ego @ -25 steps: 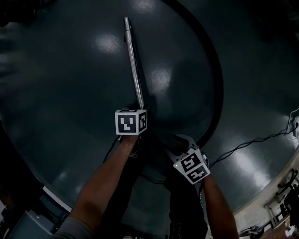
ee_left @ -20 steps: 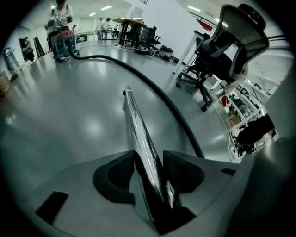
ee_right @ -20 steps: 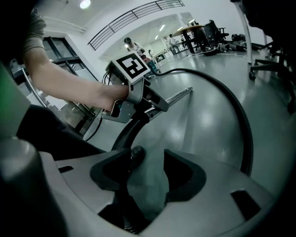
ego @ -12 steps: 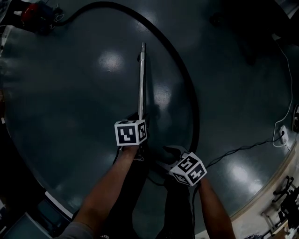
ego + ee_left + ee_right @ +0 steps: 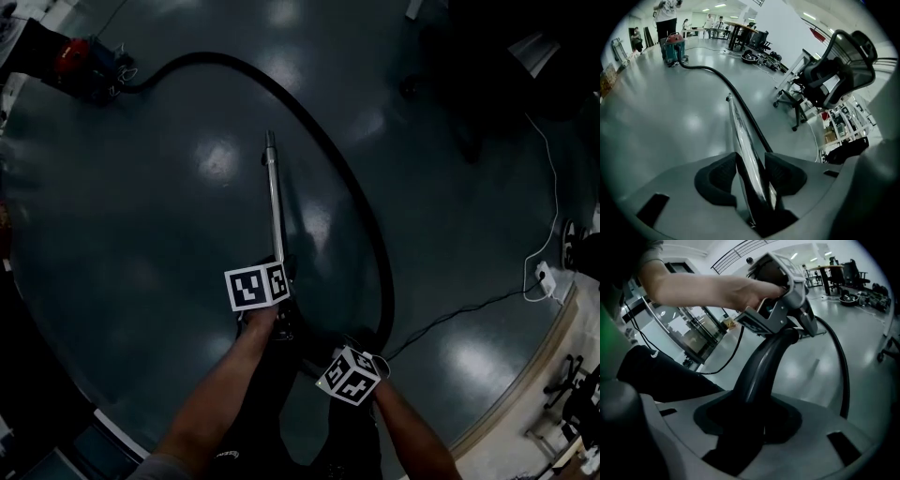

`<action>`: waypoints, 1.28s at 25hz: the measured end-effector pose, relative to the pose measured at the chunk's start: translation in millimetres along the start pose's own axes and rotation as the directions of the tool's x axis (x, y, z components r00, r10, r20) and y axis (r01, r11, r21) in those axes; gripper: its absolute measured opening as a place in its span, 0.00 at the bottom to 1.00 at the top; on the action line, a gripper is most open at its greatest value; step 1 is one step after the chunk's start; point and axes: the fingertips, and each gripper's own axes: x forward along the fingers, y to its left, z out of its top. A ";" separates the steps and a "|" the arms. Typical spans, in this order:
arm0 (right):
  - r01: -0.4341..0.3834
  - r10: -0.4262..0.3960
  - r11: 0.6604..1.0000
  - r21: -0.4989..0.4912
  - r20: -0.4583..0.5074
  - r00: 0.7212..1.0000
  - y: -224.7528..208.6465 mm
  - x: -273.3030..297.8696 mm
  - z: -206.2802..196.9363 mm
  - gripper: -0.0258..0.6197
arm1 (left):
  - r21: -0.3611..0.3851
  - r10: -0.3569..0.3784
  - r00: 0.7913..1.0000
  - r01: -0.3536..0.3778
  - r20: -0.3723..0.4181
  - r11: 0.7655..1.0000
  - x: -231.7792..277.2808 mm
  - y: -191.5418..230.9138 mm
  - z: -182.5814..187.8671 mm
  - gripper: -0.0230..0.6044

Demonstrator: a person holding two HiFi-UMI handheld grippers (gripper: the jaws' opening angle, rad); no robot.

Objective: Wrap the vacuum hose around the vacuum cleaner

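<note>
Presently, tool one: left gripper [image 5: 751, 174], jaws narrow, clamped on metal wand [image 5: 740, 136].
Tool two: right gripper [image 5: 747, 420], jaws just closing, pads gripping curved black handle [image 5: 761, 364].
Change: vacuum cleaner [image 5: 75, 58], outside the head view a second ago, now upper left.
Task item: black hose [image 5: 349, 187] arcs over floor [image 5: 141, 234] from vacuum cleaner towards lower centre.
</note>
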 end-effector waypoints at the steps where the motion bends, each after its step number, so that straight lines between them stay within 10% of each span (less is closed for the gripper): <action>1: 0.000 0.000 1.000 0.000 0.008 1.000 3.2 -13.6 10.3 0.30 | -0.001 -0.019 1.000 0.019 0.001 1.000 -12.7 -6.3 8.0 0.35; 11: -0.066 0.063 0.994 0.086 0.030 0.998 53.8 -141.6 115.5 0.29 | 0.072 -0.260 0.966 0.259 0.010 0.963 -146.2 -63.0 85.9 0.48; 25: -0.035 0.013 0.976 -0.216 -0.103 0.995 105.7 -265.1 252.7 0.29 | 0.080 -0.432 0.881 0.425 0.190 0.902 -347.2 -62.2 176.7 0.59; 32: -0.051 0.048 0.976 -0.212 -0.018 0.999 94.5 -312.5 286.5 0.28 | 0.294 -0.494 0.844 0.427 0.208 0.855 -412.1 -78.7 211.8 0.59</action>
